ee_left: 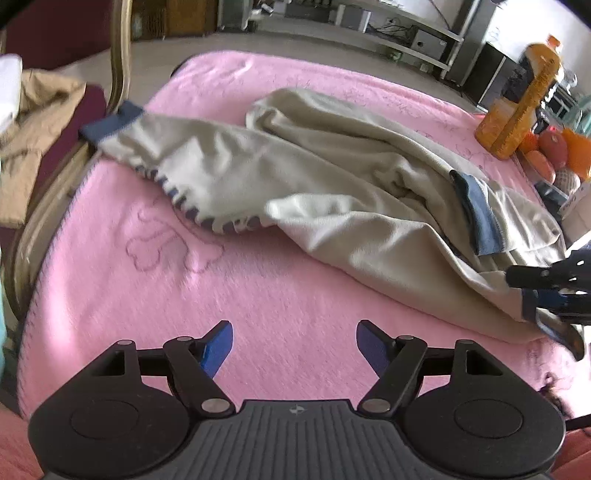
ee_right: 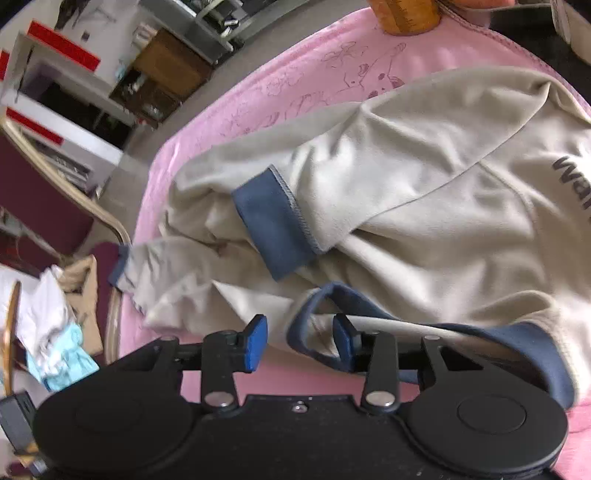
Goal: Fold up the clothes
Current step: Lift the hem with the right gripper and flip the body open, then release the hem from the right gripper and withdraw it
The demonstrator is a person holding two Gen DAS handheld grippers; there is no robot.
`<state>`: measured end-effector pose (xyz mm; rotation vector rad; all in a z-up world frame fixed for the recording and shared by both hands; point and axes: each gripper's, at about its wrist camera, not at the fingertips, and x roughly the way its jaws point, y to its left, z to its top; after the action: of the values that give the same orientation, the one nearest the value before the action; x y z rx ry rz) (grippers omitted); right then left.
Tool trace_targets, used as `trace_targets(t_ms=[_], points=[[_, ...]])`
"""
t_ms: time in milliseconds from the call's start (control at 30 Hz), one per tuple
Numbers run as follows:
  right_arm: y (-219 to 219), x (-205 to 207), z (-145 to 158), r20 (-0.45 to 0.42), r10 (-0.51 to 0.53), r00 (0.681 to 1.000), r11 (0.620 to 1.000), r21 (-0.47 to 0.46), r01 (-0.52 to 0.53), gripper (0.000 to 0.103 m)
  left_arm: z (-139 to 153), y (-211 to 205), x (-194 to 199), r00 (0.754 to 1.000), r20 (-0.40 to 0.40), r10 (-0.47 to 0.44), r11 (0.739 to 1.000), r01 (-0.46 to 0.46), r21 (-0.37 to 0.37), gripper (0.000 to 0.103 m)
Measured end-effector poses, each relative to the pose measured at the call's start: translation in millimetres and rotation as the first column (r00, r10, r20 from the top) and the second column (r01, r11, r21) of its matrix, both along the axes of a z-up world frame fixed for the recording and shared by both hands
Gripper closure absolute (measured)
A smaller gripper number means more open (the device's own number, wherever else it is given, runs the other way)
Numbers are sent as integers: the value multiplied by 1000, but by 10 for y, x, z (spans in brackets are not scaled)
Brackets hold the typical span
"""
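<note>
A beige sweatshirt (ee_right: 424,192) lettered "Wa…", the rest cut off, sprawls on pink blanket (ee_left: 184,295); left gripper (ee_left: 294,345) spread wide, right gripper (ee_right: 300,338) parted over its navy hem (ee_right: 532,343).

1. At upper right of the left wrist view we saw grey metal shelving (ee_left: 417,33) on a grey floor (ee_left: 295,31).
2. At left stood a brass-framed maroon chair (ee_left: 120,66).
3. Daylight fell softly.

Cut off and blurred
Sweatshirt (ee_right: 424,192) lettering (ee_right: 572,181) runs off the right edge; clothes beside the chair (ee_left: 22,122) are blurred.
</note>
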<state>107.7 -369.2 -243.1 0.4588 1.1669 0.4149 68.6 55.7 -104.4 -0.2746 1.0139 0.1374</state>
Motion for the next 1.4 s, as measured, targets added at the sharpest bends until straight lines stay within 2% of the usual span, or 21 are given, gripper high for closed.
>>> trace_targets(t_ms=[67, 133, 233, 300, 400, 500, 633, 800, 1400], points=[[41, -10, -6, 25, -27, 999, 1000, -14, 28, 93, 19, 3, -20, 1000, -1, 4, 1000, -4, -21, 30], [96, -55, 8, 70, -66, 995, 996, -52, 70, 99, 43, 2, -61, 1000, 2, -1, 1000, 1, -24, 26], [135, -248, 69, 134, -128, 983, 988, -68, 138, 99, 73, 10, -135, 1000, 6, -12, 1000, 12, -22, 25], [174, -417, 186, 180, -155, 971, 983, -74, 171, 99, 78, 59, -171, 1000, 7, -16, 999, 16, -52, 25], [265, -629, 395, 238, -162, 958, 978, -89, 188, 99, 79, 139, -207, 1000, 6, -17, 995, 17, -99, 25], [341, -778, 566, 260, -157, 953, 975, -111, 191, 99, 82, 226, -244, 1000, 9, -10, 991, 11, -133, 25], [438, -949, 653, 256, -130, 958, 972, -158, 175, 99, 94, 329, -285, 1000, 17, 5, 986, -2, -164, 24], [462, -1071, 565, 185, -123, 975, 971, -179, 156, 99, 108, 398, -311, 1000, 18, 17, 983, -13, -180, 23], [530, -1311, 583, 153, -57, 987, 984, -158, 81, 100, 88, 381, -303, 1000, 6, 19, 987, -18, -162, 23]])
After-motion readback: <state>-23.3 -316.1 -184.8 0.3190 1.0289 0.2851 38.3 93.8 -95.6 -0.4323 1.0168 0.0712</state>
